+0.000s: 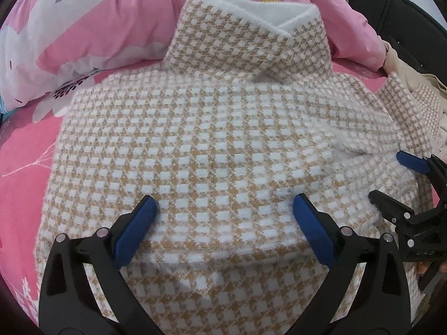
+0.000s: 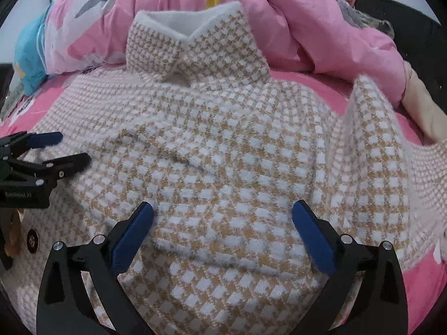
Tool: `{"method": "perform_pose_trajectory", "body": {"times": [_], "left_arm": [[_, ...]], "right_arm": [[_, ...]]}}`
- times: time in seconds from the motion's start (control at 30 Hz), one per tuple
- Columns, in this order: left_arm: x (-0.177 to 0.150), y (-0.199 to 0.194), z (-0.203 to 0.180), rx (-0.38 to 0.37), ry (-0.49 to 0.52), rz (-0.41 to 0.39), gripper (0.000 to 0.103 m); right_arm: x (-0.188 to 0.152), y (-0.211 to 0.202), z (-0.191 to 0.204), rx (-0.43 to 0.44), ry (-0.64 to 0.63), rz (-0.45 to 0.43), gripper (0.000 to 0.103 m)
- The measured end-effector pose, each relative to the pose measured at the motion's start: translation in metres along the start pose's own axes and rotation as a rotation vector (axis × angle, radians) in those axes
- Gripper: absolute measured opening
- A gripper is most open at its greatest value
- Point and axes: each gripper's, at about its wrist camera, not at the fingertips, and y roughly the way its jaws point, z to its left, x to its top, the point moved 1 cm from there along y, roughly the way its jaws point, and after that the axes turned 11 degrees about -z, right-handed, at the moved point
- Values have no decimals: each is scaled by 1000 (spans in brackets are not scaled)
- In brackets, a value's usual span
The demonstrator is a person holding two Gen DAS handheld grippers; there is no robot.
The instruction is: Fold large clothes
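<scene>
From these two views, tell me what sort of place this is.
Most likely a bedroom, with the work done on a bed: the houndstooth sweater lies on a pink floral sheet, with a rumpled pink duvet heaped behind it.

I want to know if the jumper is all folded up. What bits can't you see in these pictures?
- Sweater bottom hem: cut off by the lower edge and hidden behind the left gripper in the left wrist view; likewise behind the right gripper in the right wrist view.
- Far sleeve: its cuff runs off the right edge of the right wrist view.
- Bed sheet under the sweater: covered.
</scene>
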Motion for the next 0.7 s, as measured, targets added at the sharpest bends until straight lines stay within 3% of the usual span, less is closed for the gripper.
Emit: {"method": "perform_pose_trajectory", "body": {"times": [0.17, 0.3, 0.4, 0.7], "left_arm": [[-1, -2, 0, -6, -3, -32, 95], [-3, -2, 0, 2, 0, -30, 96], [-3, -2, 0, -1, -1, -28, 96], [-2, -1, 0, 1, -1, -18, 96]], "right_arm": [[10, -30, -13, -1, 13, 55, 97], [32, -84, -29, -31, 22, -79, 97], [45, -126, -64, -68, 58, -158, 97], [55, -157, -255, -302, 287, -137, 97]]}}
